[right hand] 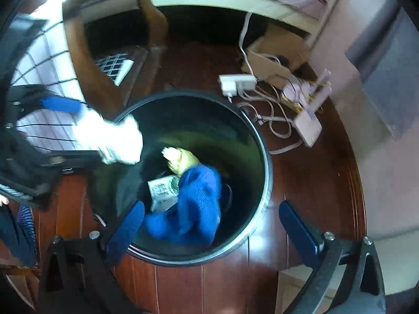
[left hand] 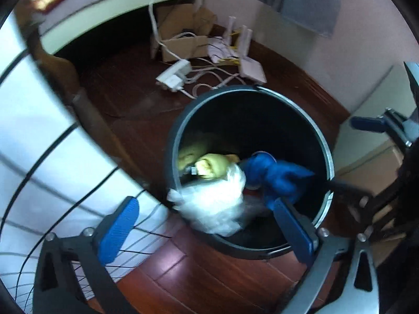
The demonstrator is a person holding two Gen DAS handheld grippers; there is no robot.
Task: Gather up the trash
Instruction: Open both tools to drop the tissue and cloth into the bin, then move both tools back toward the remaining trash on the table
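Both grippers hover wide open over the black trash bin (left hand: 324, 141): white crumpled plastic (left hand: 214, 204) between the left gripper (left hand: 207, 225) fingers, blue cloth (right hand: 193, 206) ahead of the right gripper (right hand: 209, 227); I'd lift clear only once everything drops inside the rim

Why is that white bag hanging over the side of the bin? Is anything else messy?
The white bag drapes over the black bin's rim, half in, half out, beside the blue cloth inside. Behind, cables lie tangled on the floor by a cardboard box.
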